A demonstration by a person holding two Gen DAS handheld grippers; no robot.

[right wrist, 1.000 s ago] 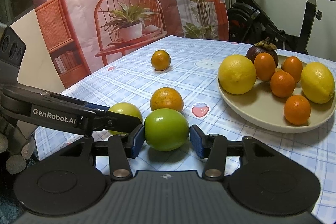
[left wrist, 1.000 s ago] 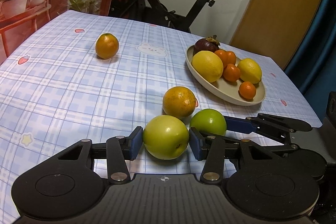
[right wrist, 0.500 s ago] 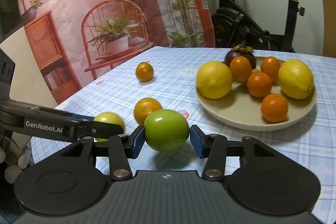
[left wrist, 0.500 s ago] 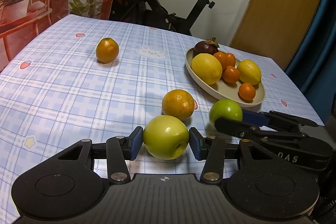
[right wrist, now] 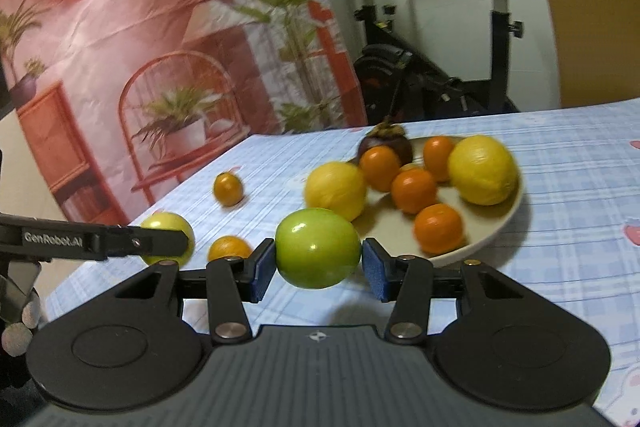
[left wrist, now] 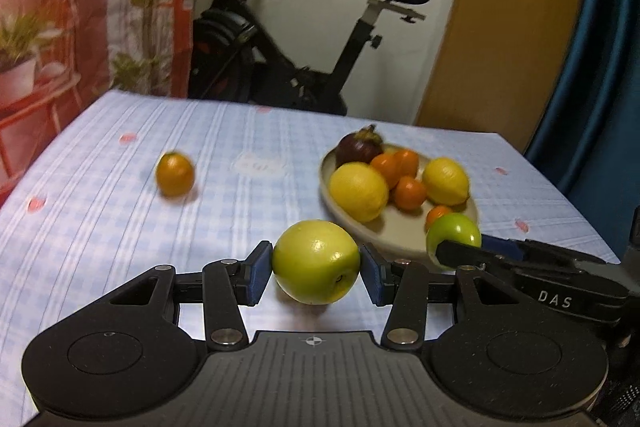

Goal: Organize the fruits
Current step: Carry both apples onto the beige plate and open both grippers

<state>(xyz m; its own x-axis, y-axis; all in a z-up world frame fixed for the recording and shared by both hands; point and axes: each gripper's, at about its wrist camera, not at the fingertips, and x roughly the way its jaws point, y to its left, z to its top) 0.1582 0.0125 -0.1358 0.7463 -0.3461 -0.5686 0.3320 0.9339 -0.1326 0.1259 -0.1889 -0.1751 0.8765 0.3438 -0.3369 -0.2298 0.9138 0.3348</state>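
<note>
My left gripper (left wrist: 316,273) is shut on a yellow-green apple (left wrist: 316,261) and holds it above the checked tablecloth. My right gripper (right wrist: 318,261) is shut on a darker green apple (right wrist: 318,247), lifted near the front rim of the beige bowl (right wrist: 480,243). That green apple also shows in the left wrist view (left wrist: 454,233) at the bowl's near edge. The bowl (left wrist: 396,239) holds two lemons, several small oranges and a dark mangosteen (left wrist: 358,147). An orange (right wrist: 230,249) lies on the cloth near my left gripper; another orange (left wrist: 175,174) lies farther back left.
The table (left wrist: 100,227) has a blue checked cloth; its right edge runs close to the bowl. An exercise bike (left wrist: 304,67) stands behind the table, with a printed backdrop of plants at the left.
Both grippers have lifted their apples off the cloth. The right gripper has carried the green apple forward to the bowl's front rim. The near orange is now hidden below in the left wrist view.
</note>
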